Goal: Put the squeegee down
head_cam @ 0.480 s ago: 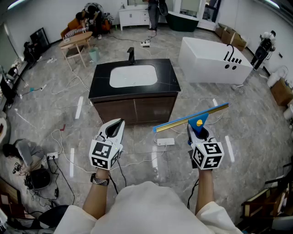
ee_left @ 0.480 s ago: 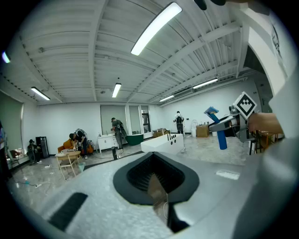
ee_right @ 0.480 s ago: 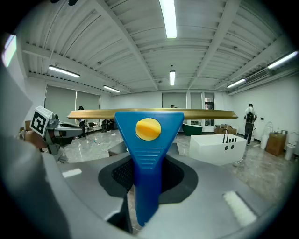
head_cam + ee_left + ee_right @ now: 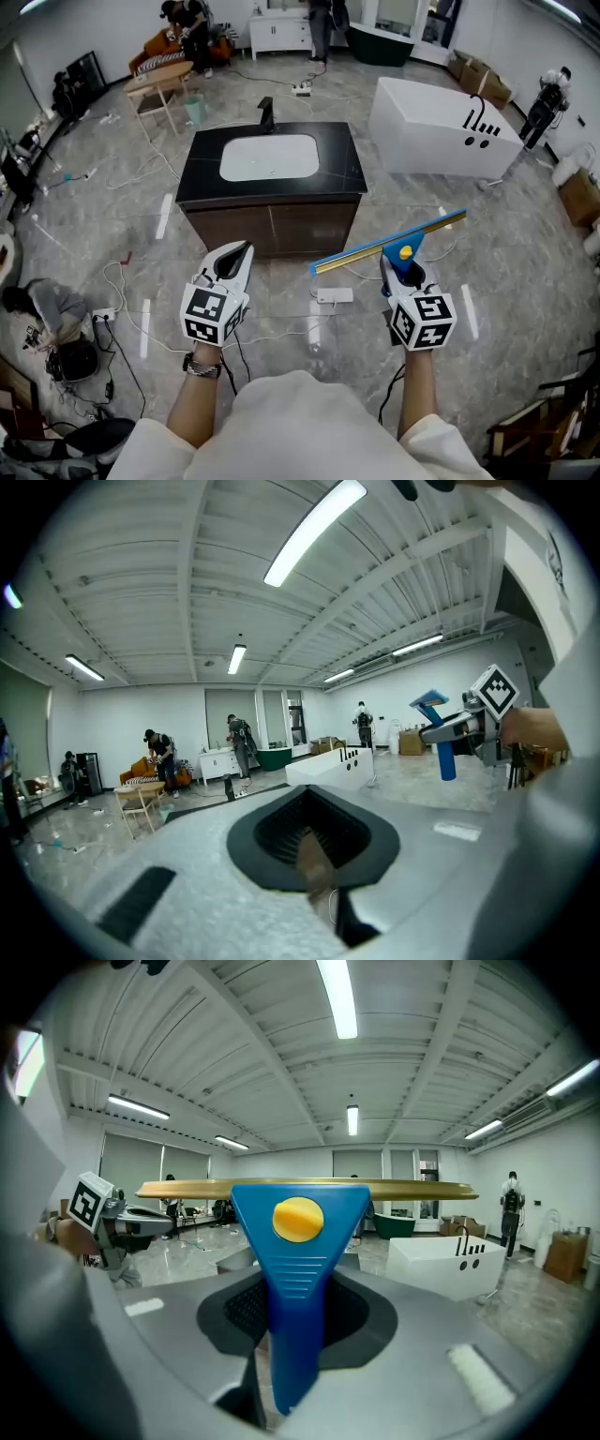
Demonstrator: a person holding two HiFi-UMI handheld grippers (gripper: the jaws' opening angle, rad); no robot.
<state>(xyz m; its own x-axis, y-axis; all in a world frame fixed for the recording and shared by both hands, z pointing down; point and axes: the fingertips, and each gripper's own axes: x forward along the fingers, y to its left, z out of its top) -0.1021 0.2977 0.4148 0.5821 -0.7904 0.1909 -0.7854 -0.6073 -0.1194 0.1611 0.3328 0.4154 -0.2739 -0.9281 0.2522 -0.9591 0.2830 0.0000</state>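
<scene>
The squeegee (image 4: 392, 243) has a blue handle, a yellow knob and a long brass-coloured blade bar. My right gripper (image 4: 406, 269) is shut on its handle and carries it in the air at chest height, in front of the vanity, with the bar level and slanting up to the right. In the right gripper view the squeegee's handle (image 4: 295, 1279) stands upright between the jaws, with the bar across the top. My left gripper (image 4: 233, 263) floats to the left, jaws together, holding nothing. From the left gripper view the squeegee (image 4: 438, 735) shows at the far right.
A vanity with a black counter (image 4: 343, 165), a white basin and a black faucet (image 4: 266, 113) stands straight ahead. A white bathtub (image 4: 441, 127) sits to the right. Cables and a power strip (image 4: 335, 295) lie on the floor below. People work at the back and at the left.
</scene>
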